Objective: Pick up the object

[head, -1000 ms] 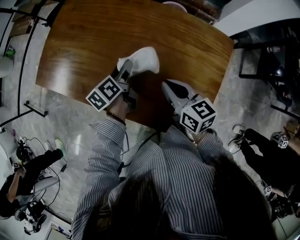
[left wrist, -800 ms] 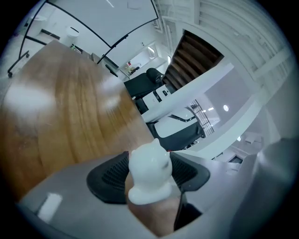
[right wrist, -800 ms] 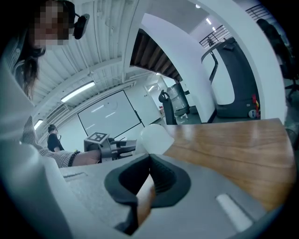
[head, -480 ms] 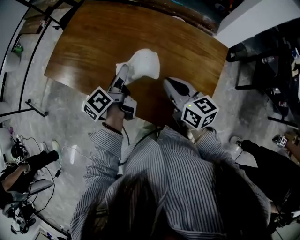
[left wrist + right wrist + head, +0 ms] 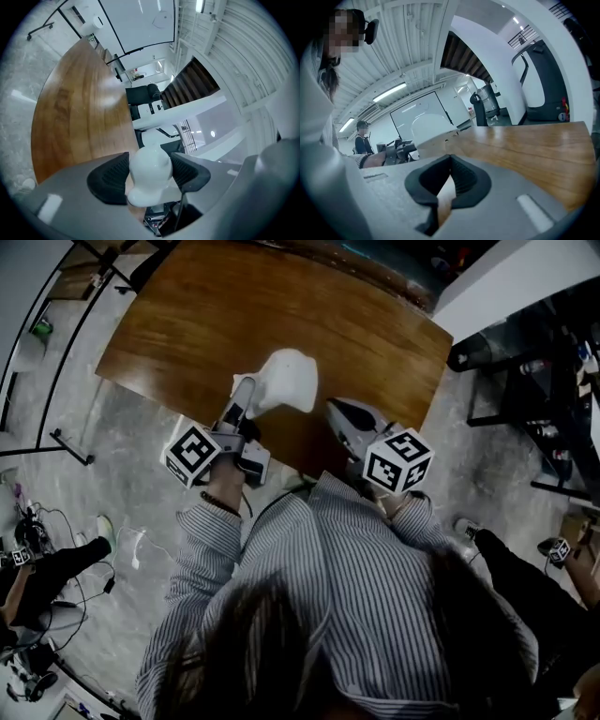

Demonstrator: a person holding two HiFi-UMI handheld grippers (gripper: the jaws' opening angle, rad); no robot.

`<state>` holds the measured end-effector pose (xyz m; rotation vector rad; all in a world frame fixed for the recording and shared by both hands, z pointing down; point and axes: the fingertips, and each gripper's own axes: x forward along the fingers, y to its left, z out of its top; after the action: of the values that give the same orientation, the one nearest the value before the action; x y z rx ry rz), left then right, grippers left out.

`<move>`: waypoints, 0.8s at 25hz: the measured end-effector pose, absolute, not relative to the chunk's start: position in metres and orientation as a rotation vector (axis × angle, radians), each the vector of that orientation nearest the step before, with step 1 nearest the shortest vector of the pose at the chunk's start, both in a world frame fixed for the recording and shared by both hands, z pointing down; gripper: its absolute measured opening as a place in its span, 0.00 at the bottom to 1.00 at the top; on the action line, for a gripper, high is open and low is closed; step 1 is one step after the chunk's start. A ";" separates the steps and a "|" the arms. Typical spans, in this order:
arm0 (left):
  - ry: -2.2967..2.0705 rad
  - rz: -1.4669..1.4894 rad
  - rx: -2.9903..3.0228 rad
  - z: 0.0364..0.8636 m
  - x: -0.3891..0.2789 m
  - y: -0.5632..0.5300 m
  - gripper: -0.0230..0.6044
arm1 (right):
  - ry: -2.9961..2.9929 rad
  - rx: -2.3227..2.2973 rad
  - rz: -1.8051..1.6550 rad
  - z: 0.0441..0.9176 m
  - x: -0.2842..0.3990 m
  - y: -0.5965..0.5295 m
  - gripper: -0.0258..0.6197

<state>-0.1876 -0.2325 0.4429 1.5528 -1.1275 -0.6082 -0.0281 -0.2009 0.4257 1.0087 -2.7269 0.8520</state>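
Note:
A glossy white rounded object (image 5: 286,381) hangs over the near part of the wooden table (image 5: 234,306), clamped in my left gripper (image 5: 247,392). In the left gripper view the white object (image 5: 149,176) fills the gap, and both black pads (image 5: 110,180) press on its sides. My right gripper (image 5: 342,416) hovers to the right of it over the table's near edge, holding nothing. In the right gripper view its jaws (image 5: 450,161) meet at the tips, with the table top (image 5: 525,140) stretching beyond them.
The table's near edge runs just below both grippers, with grey marble floor around it. A person sits among cables on the floor at lower left (image 5: 47,577). Black furniture (image 5: 544,362) stands to the right. Another person (image 5: 362,136) stands far off.
My left gripper has risen with the white object and rolled a little. The right gripper has also come up slightly. The table looks farther away in the head view.

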 end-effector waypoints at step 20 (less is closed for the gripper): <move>-1.082 -0.620 1.565 0.435 -0.181 -0.233 0.48 | -2.701 1.014 0.790 0.419 -0.025 -0.192 0.04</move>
<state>-0.1811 -0.2326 0.4352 1.5654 -1.0816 -0.6195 -0.0255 -0.1919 0.4190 1.0137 -2.7013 0.7902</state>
